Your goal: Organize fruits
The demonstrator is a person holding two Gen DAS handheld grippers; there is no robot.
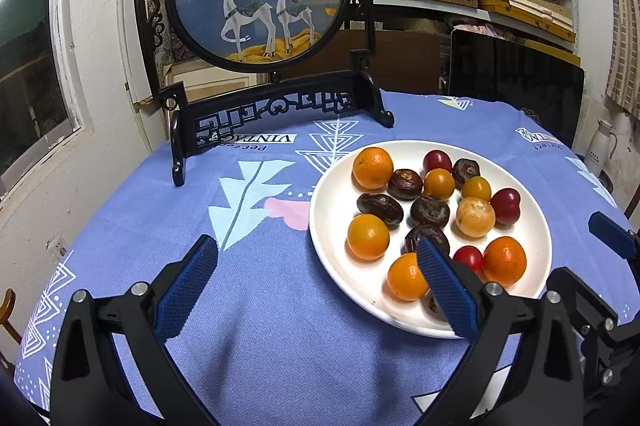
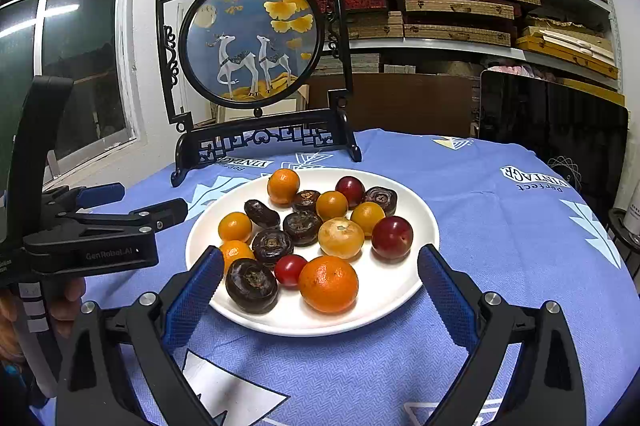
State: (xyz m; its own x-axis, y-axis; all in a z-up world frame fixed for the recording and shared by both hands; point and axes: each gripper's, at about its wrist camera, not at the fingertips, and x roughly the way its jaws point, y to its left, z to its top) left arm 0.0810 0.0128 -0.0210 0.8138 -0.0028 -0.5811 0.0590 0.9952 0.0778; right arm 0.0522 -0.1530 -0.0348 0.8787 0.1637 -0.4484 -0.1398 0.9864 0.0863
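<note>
**Right wrist and left wrist views: both grippers spread wide at a plate of mixed fruit**

Right wrist view gives me the clearest look. My right gripper [image 2: 320, 266] has its jaws wide apart, the blue pads ribbed and rubbery on matte black arms. Between them sits the near half of a glossy white plate [image 2: 416, 290], round and shallow, on a woven blue tablecloth [image 2: 500, 246] printed with pale triangles. On the plate I see smooth oranges, the largest orange [image 2: 328, 284] nearest me, wrinkled dark brown water chestnuts [image 2: 251, 285] with flattened tops, shiny red cherry tomatoes [image 2: 290, 270], small yellow ones, and one pale tan round fruit [image 2: 341, 238]. Nothing touches the pads.

From the left wrist view, my left gripper [image 1: 316, 266] is also spread open, over bare cloth left of the plate [image 1: 332, 210]; its right pad overlaps the plate's near edge in the picture, in front of an orange [image 1: 406, 278]. I cannot tell whether it touches.

At the far side stands a black lacquered carved frame [image 2: 256, 142] holding a round deer picture.
</note>
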